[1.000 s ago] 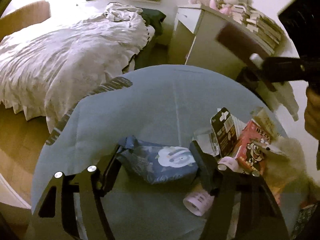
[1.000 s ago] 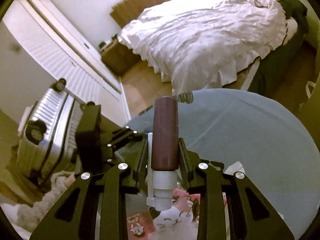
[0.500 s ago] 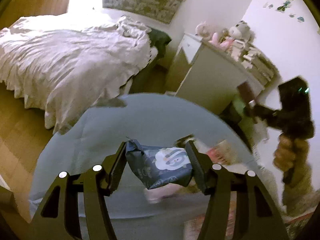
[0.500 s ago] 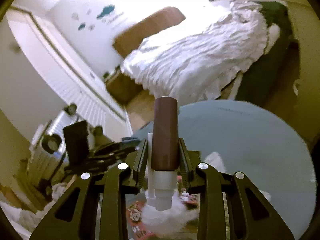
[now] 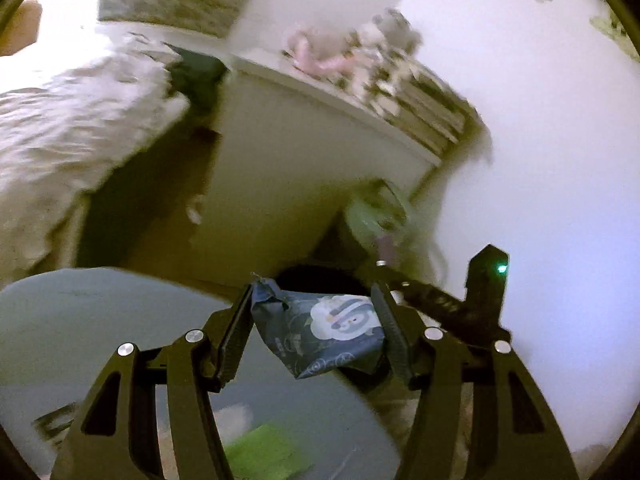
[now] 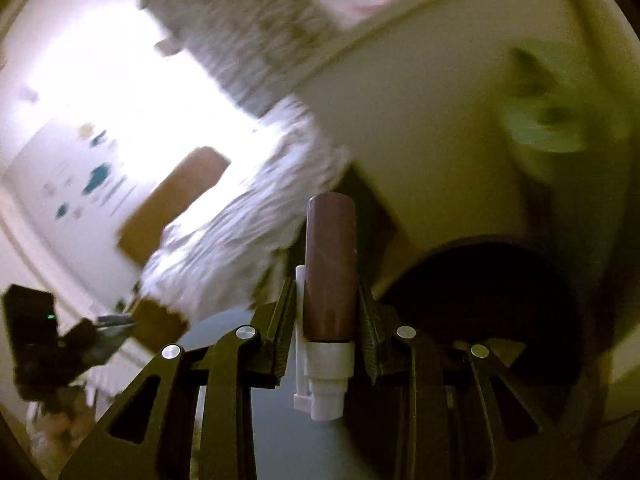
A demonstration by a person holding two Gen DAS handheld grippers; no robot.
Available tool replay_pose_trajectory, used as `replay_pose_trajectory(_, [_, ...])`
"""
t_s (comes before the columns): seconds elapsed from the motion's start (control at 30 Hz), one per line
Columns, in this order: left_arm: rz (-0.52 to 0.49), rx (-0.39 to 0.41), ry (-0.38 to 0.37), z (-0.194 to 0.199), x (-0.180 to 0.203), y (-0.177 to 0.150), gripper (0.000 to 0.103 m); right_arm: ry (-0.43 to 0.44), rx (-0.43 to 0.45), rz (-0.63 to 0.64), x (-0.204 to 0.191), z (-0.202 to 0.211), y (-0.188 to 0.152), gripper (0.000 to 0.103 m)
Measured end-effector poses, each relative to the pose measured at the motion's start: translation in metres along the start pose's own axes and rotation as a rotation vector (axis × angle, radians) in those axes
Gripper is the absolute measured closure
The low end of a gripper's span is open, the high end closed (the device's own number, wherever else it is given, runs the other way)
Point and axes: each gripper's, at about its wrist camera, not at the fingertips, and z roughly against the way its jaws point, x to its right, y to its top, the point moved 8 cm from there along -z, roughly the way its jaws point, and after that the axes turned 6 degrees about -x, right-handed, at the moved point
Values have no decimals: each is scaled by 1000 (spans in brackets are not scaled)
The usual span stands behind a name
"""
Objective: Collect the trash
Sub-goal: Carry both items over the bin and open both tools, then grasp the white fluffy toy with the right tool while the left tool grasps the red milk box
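My left gripper (image 5: pixel 312 304) is shut on a dark blue packet (image 5: pixel 320 328) with a white cartoon figure, held in the air past the edge of the round blue-grey table (image 5: pixel 80 320). My right gripper (image 6: pixel 326 286) is shut on a brown bottle (image 6: pixel 330 256), white cap towards the camera. A black bin's dark round mouth (image 6: pixel 480 292) lies just ahead and to the right of the bottle. In the left wrist view the same bin (image 5: pixel 316 276) shows right behind the packet. The picture is blurred by motion.
A white dresser (image 5: pixel 300 160) with plush toys and books stands behind the bin, with a pale green bag or bin (image 5: pixel 376 208) beside it. The bed (image 5: pixel 60 120) lies at the left. A green paper (image 5: pixel 260 452) lies on the table near my fingers.
Both grippers have swung right, off the table towards the dresser and the black bin. The packet has come up off the table in the left gripper. The bottle stays gripped in the right.
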Motion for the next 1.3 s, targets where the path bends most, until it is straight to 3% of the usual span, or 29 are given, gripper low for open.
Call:
replay_pose_trajectory(0.1, [-27, -67, -17, -55, 19, 10, 45, -17, 22, -76, 53, -1, 5, 73])
replay_pose_trajectory(0.2, [-28, -132, -15, -99, 24, 11, 45, -53, -12, -149, 95, -14, 1, 73])
replay_pose_trajectory(0.4, [8, -237, 2, -161, 21, 3, 45, -108, -104, -82, 106, -46, 3, 73])
replay_pose_trajectory(0.9, [30, -275, 31, -178, 4, -10, 42, -77, -157, -160, 110, -69, -3, 73])
replay_pose_trajectory(1.0, [48, -267, 20, -177, 5, -8, 33, -67, -153, -180, 109, -69, -1, 70])
replay_pose_trajectory(1.07, [64, -260, 13, -176, 6, -7, 22, -52, -145, -191, 109, -65, -1, 51])
replay_pose_trajectory(1.13, [72, -246, 0, -170, 8, -6, 19, -43, -118, -198, 107, -64, 0, 38])
replay_pose_trajectory(1.3, [75, -228, -13, -150, 18, -4, 19, -36, -87, -193, 103, -60, 3, 37])
